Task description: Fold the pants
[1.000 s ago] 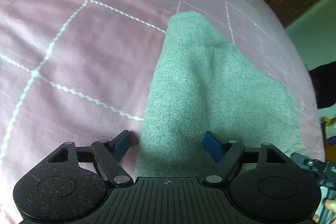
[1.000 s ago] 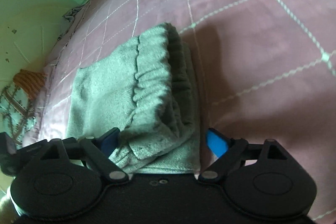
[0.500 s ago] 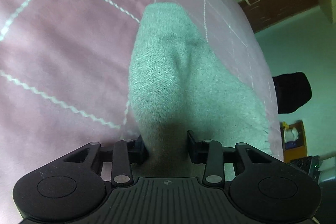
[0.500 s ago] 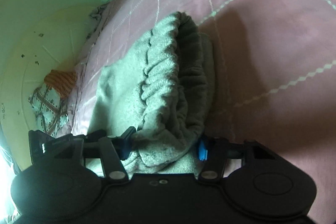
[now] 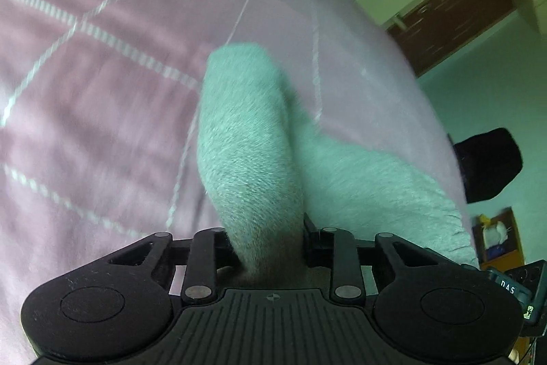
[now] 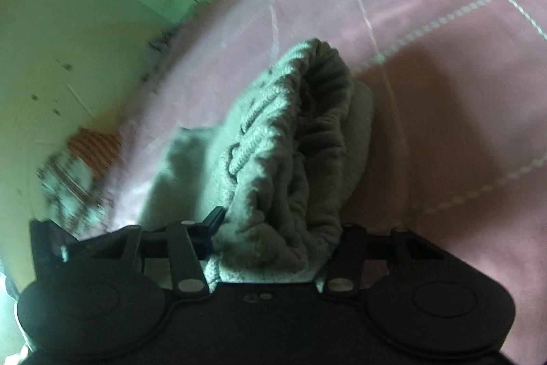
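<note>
- On the pink bed cover [image 5: 102, 112], grey pants [image 5: 253, 159] are lying, already folded into a short, thick bundle; at least one fold is judged done.
- L gripper [image 5: 270, 238] is being held pinched on the plain fabric end; jaws have just been closing, w/ cloth bunched between them and pads pressing it.
- R gripper [image 6: 273, 235] is being held clamped on the pants [image 6: 290, 159] at the ribbed, gathered end, prob. the waistband; its jaws have also just been closing, cloth filling the gap.
- Both gripped ends are being raised off the cover; rest of the bundle is resting on it.
- Judged left: near edge is to be carried over to the far edge, laid down, released, maybe smoothed.
- Pants are looking soft, knit-like, several layers thick at the waistband; both views are motion-blurred.
</note>
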